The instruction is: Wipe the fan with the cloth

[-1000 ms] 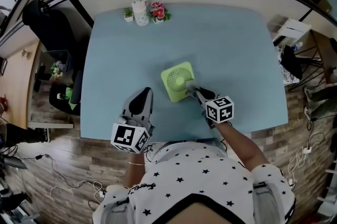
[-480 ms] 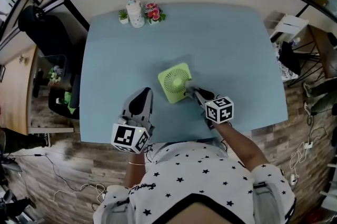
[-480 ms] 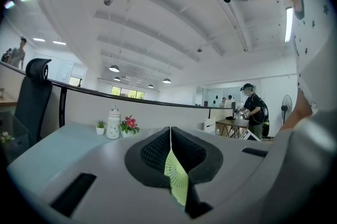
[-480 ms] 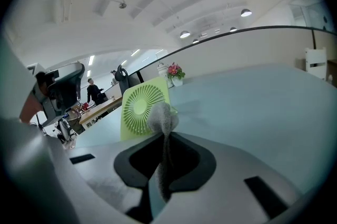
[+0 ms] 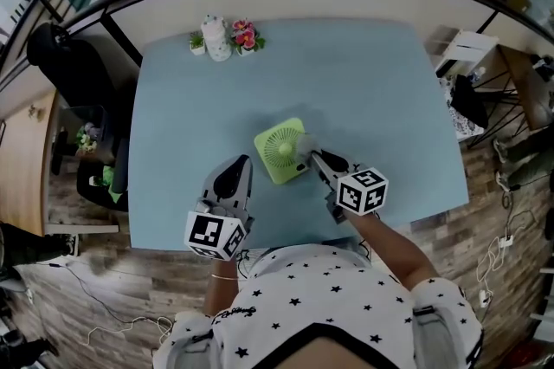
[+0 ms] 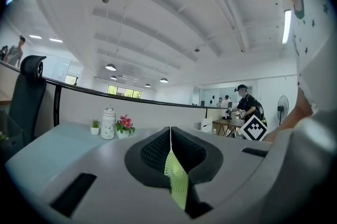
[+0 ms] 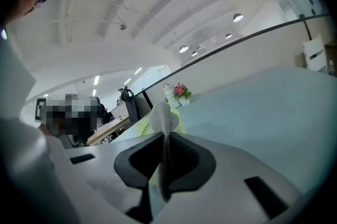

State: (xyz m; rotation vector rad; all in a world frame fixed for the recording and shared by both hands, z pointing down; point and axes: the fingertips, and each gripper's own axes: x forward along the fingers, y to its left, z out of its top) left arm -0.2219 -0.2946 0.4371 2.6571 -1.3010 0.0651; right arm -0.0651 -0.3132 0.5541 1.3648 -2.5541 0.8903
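Jaws of the right gripper point(image 5: 322, 161) are clenched on the cloth point(image 7: 164, 118), and a grey fold stands up out of the pinch. The left gripper point(image 5: 237, 168) sits at the near edge of the bench point(image 5: 372, 81). Its jaws are pressed together on nothing, and a sliver of green shows through the slit between them.

Just beyond both tools stands the fan point(image 5: 279, 151), a green square body with its round grille turned up and back toward the person. It lies ahead and to the right of the left jaws, with bare bench between. From the right jaws it lies ahead and to the left, far closer. The cloth's free end reaches the fan's right edge, though I cannot tell whether it is touching or merely just beside it.

So the right hand is the nearer one and the one carrying the cloth. A wipe would likely mean sweeping leftward across the grille. The fan looks light, and with nothing bracing it, a sideways push might slide it toward the left gripper.

At the far edge, well apart from all this, are a white jar point(image 5: 215, 38) and flowers point(image 5: 245, 36).
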